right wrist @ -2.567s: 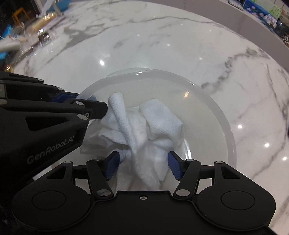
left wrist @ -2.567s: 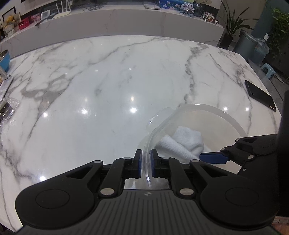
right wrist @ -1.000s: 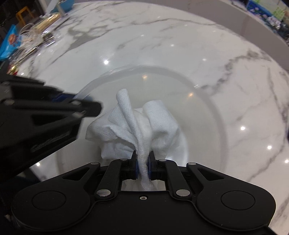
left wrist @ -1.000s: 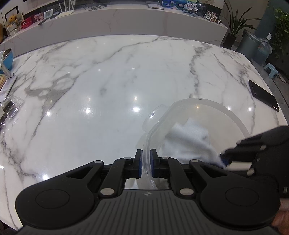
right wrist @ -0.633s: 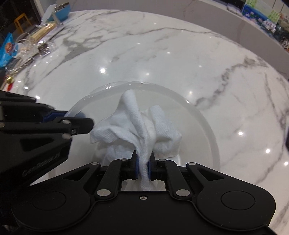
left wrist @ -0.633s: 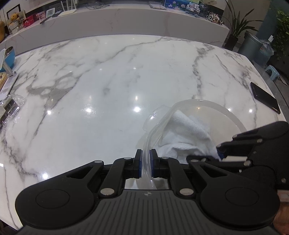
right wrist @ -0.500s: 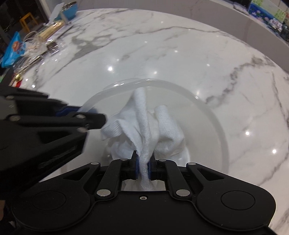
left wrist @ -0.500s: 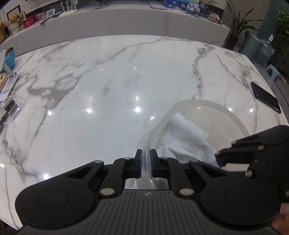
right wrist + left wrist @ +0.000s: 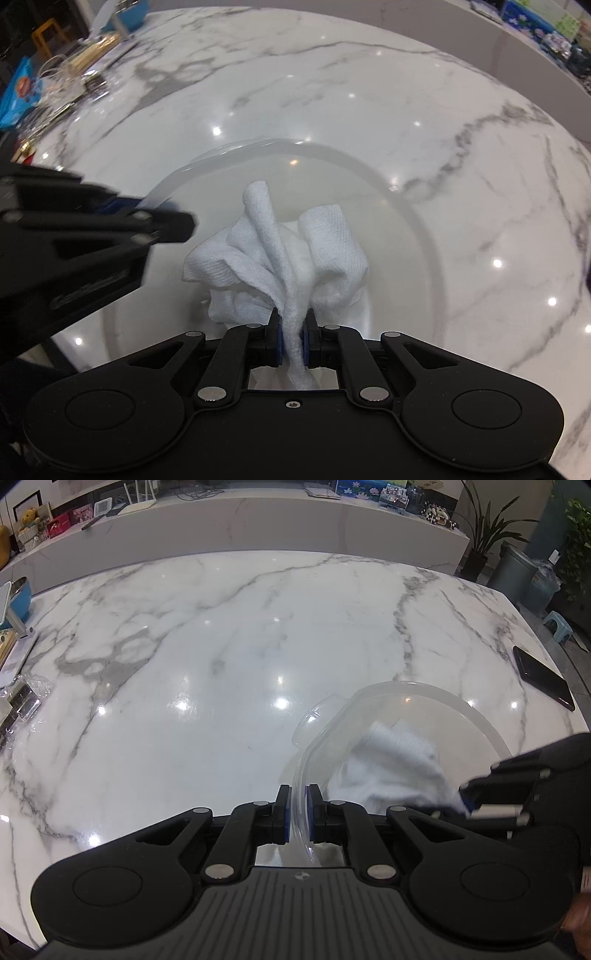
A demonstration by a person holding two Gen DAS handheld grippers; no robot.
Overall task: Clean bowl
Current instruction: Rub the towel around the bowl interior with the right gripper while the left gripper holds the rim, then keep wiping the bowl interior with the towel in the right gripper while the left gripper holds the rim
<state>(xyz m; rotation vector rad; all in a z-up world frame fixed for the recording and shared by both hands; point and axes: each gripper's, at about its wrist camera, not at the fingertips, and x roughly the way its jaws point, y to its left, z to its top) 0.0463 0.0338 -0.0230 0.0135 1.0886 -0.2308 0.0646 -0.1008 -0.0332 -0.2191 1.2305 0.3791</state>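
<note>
— Our left gripper pinches the clear bowl by its near rim.
— And our right gripper clamps the white cloth, bunched just ahead inside that bowl.

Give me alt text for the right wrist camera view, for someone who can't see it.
The right gripper is shut on a bunched white cloth inside a clear plastic bowl on a white marble table. The left gripper, blurred, clamps the bowl's rim at left.
</note>
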